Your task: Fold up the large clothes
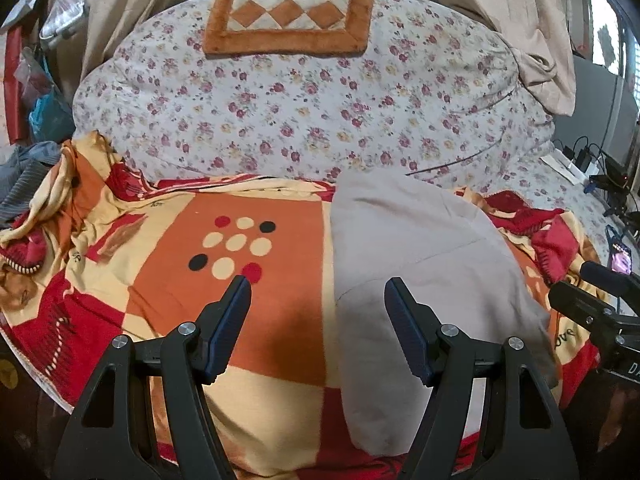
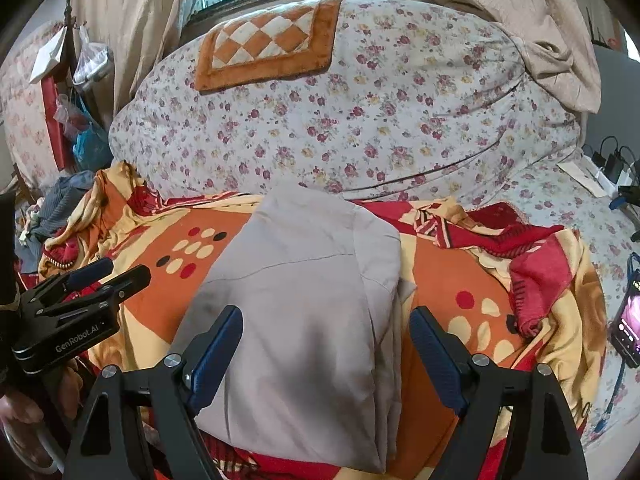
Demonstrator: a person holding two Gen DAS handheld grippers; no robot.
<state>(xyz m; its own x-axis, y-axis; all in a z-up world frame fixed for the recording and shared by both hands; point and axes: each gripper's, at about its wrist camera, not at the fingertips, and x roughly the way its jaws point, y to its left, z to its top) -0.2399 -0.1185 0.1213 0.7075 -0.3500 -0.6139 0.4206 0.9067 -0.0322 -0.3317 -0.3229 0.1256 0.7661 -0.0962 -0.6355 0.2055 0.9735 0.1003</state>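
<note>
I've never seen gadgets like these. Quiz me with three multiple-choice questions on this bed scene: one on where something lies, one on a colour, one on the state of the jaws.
1. Where does the grey garment lie?
A. on the patterned blanket
B. on the checkered cushion
C. on the floor

2. What colour is the cushion's border?
A. blue
B. orange-brown
C. green

3. How do the right gripper jaws stand?
A. shut on the garment
B. shut on the blanket
C. open, holding nothing

Answers:
1 A: blanket shows around the folded garment on both sides.
2 B: an orange-brown band frames the white and orange diamonds.
3 C: the blue pads stand wide apart with the garment lying loose beyond them; the left gripper is open too.
</note>
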